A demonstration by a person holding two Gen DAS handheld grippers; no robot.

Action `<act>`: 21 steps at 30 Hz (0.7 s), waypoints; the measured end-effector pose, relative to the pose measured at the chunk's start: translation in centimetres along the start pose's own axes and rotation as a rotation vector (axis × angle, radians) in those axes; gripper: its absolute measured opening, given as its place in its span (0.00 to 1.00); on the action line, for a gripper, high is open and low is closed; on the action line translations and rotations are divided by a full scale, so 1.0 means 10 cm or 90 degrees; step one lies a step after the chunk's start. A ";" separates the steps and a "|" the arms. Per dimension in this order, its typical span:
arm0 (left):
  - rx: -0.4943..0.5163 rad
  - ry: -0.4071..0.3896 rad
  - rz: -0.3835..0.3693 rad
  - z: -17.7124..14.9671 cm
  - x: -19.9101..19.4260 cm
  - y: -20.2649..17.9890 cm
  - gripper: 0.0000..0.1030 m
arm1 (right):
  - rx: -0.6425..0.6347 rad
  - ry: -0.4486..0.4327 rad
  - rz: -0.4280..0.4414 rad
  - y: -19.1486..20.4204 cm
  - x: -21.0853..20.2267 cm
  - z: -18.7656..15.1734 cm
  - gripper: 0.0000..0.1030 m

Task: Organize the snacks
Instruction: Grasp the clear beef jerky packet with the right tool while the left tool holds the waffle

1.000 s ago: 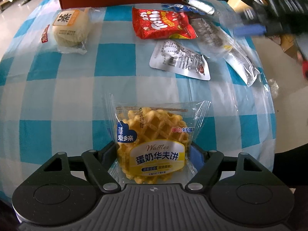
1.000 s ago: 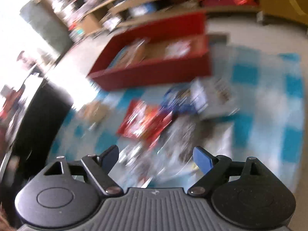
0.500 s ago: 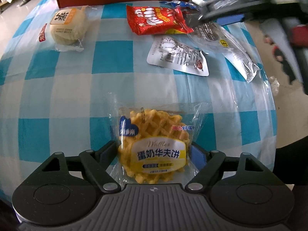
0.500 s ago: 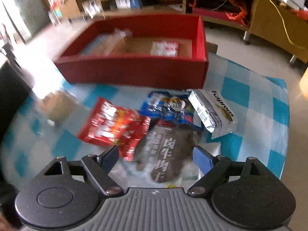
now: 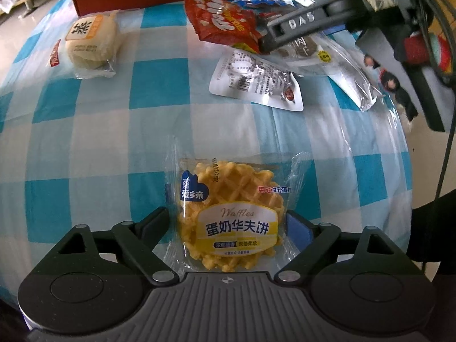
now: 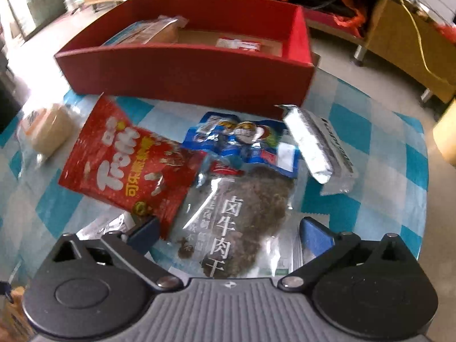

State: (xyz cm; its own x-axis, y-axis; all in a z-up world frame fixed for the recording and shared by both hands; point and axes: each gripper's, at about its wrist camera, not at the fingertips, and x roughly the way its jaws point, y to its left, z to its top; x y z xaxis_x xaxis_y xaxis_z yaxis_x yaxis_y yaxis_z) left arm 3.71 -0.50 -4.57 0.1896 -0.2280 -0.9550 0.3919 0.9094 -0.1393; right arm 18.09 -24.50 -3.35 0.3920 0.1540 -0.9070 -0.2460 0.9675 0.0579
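A yellow waffle packet lies on the blue checked cloth between the fingers of my left gripper, which stands open around it. My right gripper is open, low over a clear beef jerky packet, with its left finger by a red snack bag. The right gripper also shows in the left wrist view, over the pile. A red box with some packets inside stands behind the pile.
A round tea cake lies at the far left. A white foil packet, a blue packet and a silver wafer bar lie in the pile. The table edge drops off at the right.
My right gripper has come down and forward onto the snack pile, now around the jerky packet. My left gripper has stayed around the waffle packet.
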 end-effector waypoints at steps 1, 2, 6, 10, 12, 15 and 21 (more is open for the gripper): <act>0.005 0.001 0.002 0.00 0.00 -0.01 0.89 | 0.005 -0.005 -0.011 -0.02 -0.03 0.00 0.78; 0.009 0.002 0.004 0.01 0.01 -0.02 0.89 | 0.008 -0.011 -0.012 -0.04 -0.08 0.00 0.67; 0.013 0.004 0.006 0.00 0.00 -0.03 0.88 | 0.045 -0.033 0.011 -0.17 -0.28 -0.04 0.47; -0.010 0.006 0.006 0.03 -0.01 0.00 0.88 | 0.053 -0.022 0.017 -0.19 -0.29 -0.11 0.48; -0.019 0.010 0.006 0.03 -0.01 0.02 0.88 | 0.075 -0.026 0.028 -0.22 -0.29 -0.10 0.51; -0.012 0.011 0.012 0.03 0.01 -0.01 0.90 | 0.089 -0.022 0.050 -0.20 -0.24 -0.02 0.64; -0.004 0.010 0.013 0.01 0.04 -0.04 0.91 | 0.023 -0.003 -0.029 0.18 0.03 0.12 0.93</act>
State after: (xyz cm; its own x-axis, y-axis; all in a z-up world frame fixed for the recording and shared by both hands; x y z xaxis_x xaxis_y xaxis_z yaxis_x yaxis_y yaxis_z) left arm 3.70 -0.96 -4.85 0.1835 -0.2036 -0.9617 0.3826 0.9159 -0.1210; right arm 18.80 -22.45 -3.05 0.4063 0.1111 -0.9069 -0.1962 0.9800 0.0322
